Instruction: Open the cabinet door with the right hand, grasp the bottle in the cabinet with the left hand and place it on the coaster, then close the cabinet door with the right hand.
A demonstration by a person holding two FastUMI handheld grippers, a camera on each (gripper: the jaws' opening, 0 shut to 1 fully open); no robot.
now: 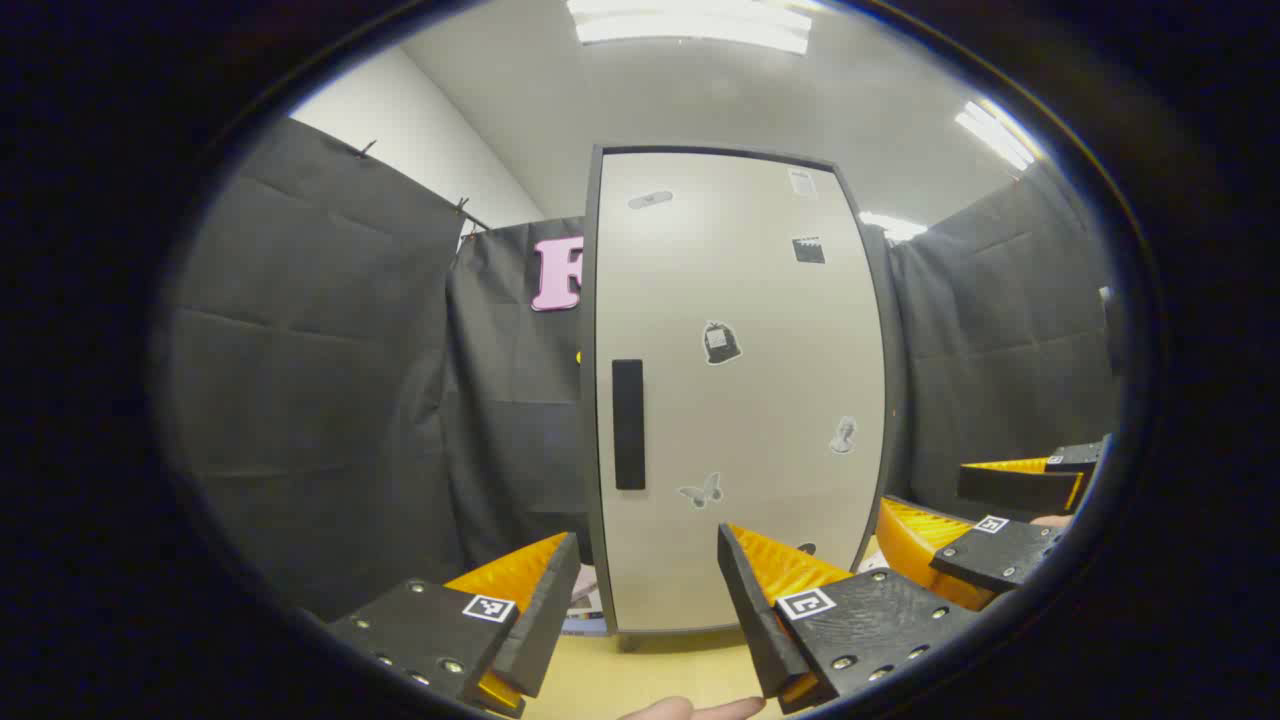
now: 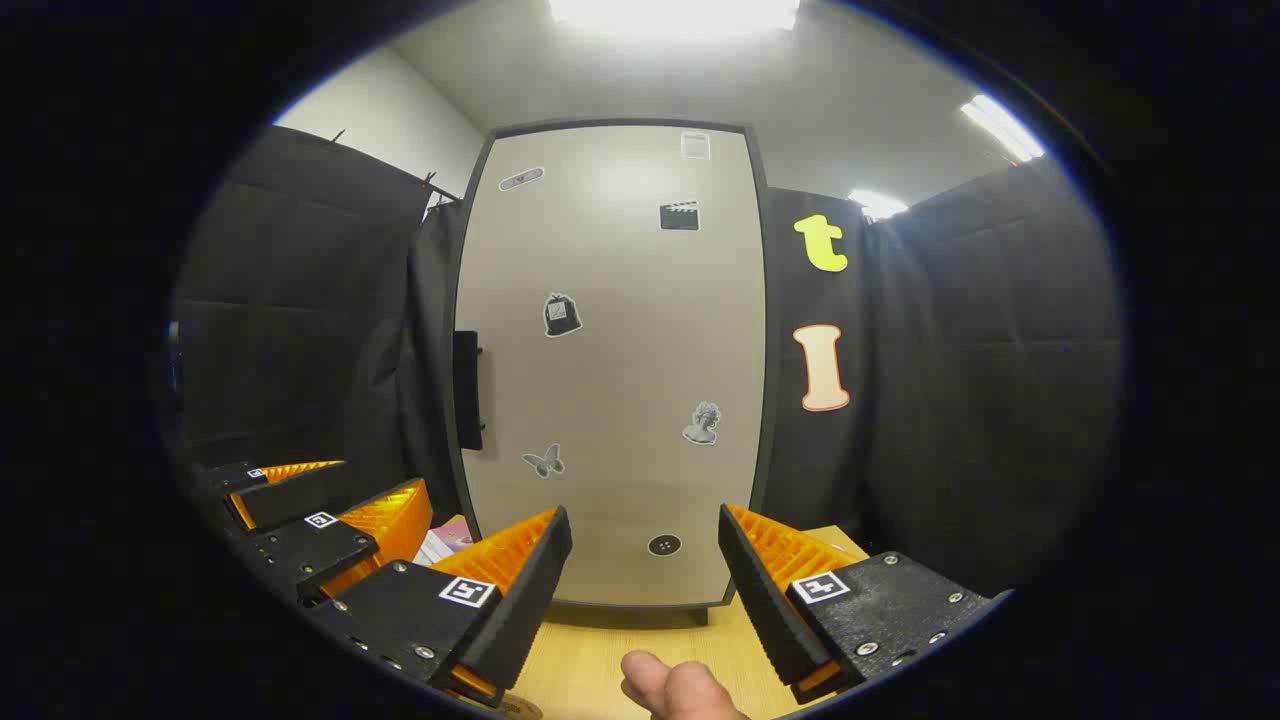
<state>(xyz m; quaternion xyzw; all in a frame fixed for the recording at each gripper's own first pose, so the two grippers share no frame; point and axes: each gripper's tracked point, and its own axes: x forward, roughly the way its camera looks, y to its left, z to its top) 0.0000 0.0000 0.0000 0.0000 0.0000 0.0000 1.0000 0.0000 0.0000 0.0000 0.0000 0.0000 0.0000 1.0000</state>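
A tall pale cabinet door (image 1: 740, 380) with small stickers stands closed in front of me, its dark vertical handle (image 1: 628, 424) near the left edge. In the right gripper view the same door (image 2: 610, 360) faces me with the handle (image 2: 467, 390) at its left side. My left gripper (image 1: 648, 570) is open, a short way in front of the door's lower part. My right gripper (image 2: 645, 545) is open too, apart from the door, and also appears at the right edge of the left gripper view (image 1: 1010, 510). The left gripper appears at the lower left of the right gripper view (image 2: 320, 510).
The cabinet stands on a light wooden tabletop (image 1: 640, 680). Black cloth walls (image 1: 330, 380) surround it on both sides. Some printed paper (image 2: 445, 540) lies on the table left of the cabinet base. A thumb (image 2: 670, 685) shows at the bottom of the right gripper view.
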